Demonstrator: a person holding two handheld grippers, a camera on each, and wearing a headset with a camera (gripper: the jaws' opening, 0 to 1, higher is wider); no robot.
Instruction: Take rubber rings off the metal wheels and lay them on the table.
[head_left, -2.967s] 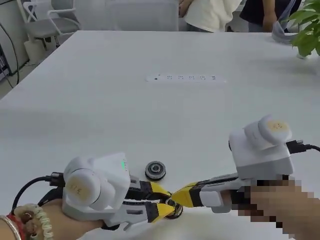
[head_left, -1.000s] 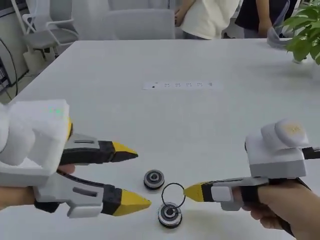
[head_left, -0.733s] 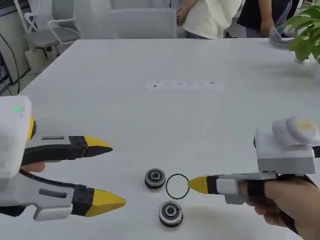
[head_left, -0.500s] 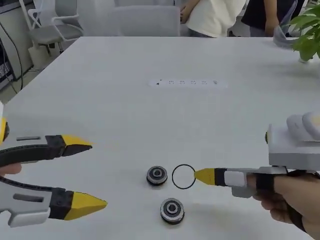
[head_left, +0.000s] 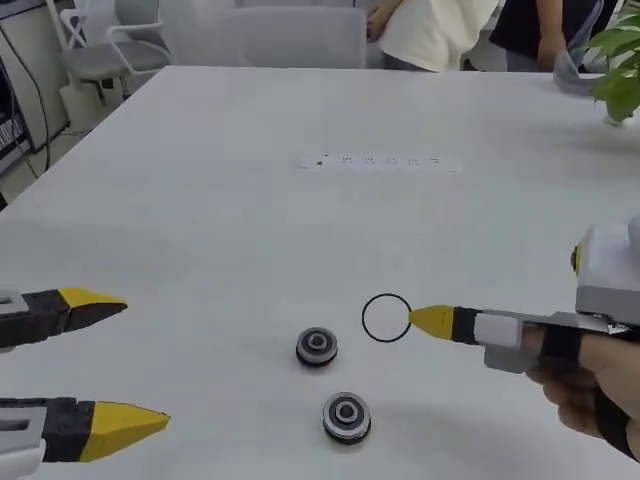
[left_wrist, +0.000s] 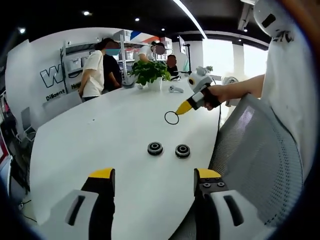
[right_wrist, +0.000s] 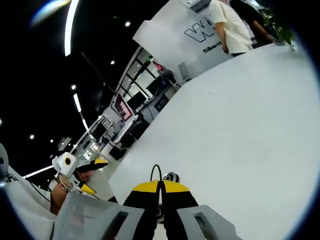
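Pinching rubber ring (head_left: 386, 318), right gripper (head_left: 416, 319) moved it away from metal wheels (head_left: 317, 346); left gripper (head_left: 142, 362) jaws spread, withdrawn.

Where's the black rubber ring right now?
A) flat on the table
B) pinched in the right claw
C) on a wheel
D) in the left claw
B: the right claw is shut on the rubber ring, which stands upright at its tips.

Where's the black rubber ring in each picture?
Head view: rubber ring right of centre, above two metal wheels.
Left gripper view: upper middle, beyond the wheels.
Right gripper view: bottom centre, edge-on.
Shared landmark: right gripper, yellow tips pinching the ring.
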